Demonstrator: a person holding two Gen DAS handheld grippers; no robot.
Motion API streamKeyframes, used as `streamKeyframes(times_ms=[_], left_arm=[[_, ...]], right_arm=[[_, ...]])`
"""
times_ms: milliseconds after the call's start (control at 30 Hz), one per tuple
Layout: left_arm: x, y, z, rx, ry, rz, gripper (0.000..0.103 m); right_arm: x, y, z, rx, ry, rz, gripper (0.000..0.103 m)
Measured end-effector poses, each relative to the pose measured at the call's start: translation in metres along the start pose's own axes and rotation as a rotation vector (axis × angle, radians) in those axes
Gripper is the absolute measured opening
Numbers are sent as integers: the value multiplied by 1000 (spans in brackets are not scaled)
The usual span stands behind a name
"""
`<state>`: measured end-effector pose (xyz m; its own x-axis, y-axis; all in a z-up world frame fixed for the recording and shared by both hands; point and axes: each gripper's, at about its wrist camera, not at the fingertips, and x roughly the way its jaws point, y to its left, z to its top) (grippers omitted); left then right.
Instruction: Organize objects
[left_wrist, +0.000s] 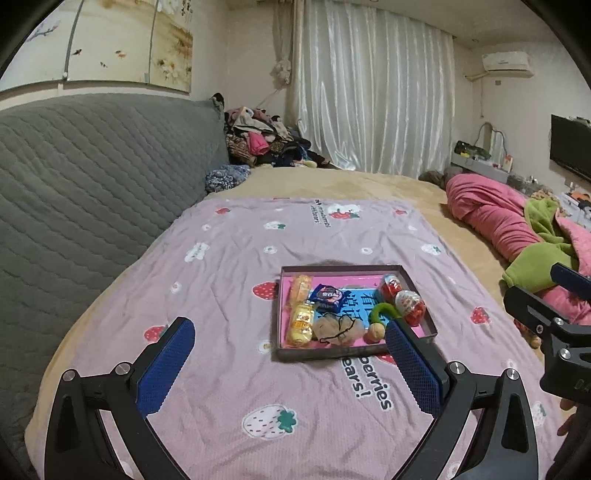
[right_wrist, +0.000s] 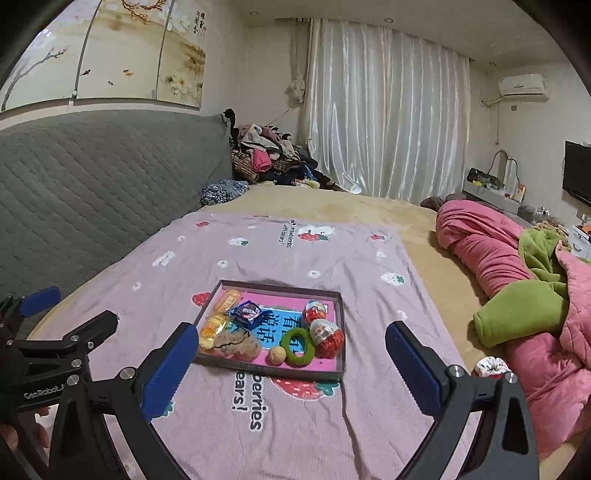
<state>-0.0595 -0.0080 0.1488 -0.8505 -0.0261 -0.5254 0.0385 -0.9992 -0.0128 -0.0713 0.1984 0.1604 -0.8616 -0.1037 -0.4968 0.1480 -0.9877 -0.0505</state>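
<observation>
A shallow dark tray (left_wrist: 317, 355) (right_wrist: 271, 367) with a pink and blue floor lies on the strawberry-print blanket. In it are two red-and-white chocolate eggs (left_wrist: 410, 304) (right_wrist: 325, 334), a green hair tie (right_wrist: 297, 347) (left_wrist: 380, 312), a walnut (left_wrist: 375, 332) (right_wrist: 276, 355), a blue snack packet (left_wrist: 327, 296) (right_wrist: 248, 312), yellow wrapped snacks (left_wrist: 301, 323) (right_wrist: 214, 326) and a beige cloth piece (left_wrist: 338, 328) (right_wrist: 236, 345). My left gripper (left_wrist: 290, 363) is open, empty, just short of the tray's near edge. My right gripper (right_wrist: 291, 363) is open and empty too.
A grey quilted headboard (left_wrist: 92, 177) runs along the left. Rolled pink and green bedding (right_wrist: 517, 280) lies on the right of the bed. A small red-and-white item (right_wrist: 489, 367) lies near it. Clothes (left_wrist: 266, 140) are piled at the far corner.
</observation>
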Motion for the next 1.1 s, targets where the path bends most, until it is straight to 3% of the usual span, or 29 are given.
streamKeyframes(times_ms=[333,900,1100], left_arm=[[-14,-9,-15,29,-4,34,103],[1,-16,-58,12,42,-48,103],[11,-16,-72,11,65,-18,103]], right_arm=[[-14,-4,-17,14,4,2,102],[-11,-13,-66,43,39,16,102],[-8,-13,-80,36,58,15,102]])
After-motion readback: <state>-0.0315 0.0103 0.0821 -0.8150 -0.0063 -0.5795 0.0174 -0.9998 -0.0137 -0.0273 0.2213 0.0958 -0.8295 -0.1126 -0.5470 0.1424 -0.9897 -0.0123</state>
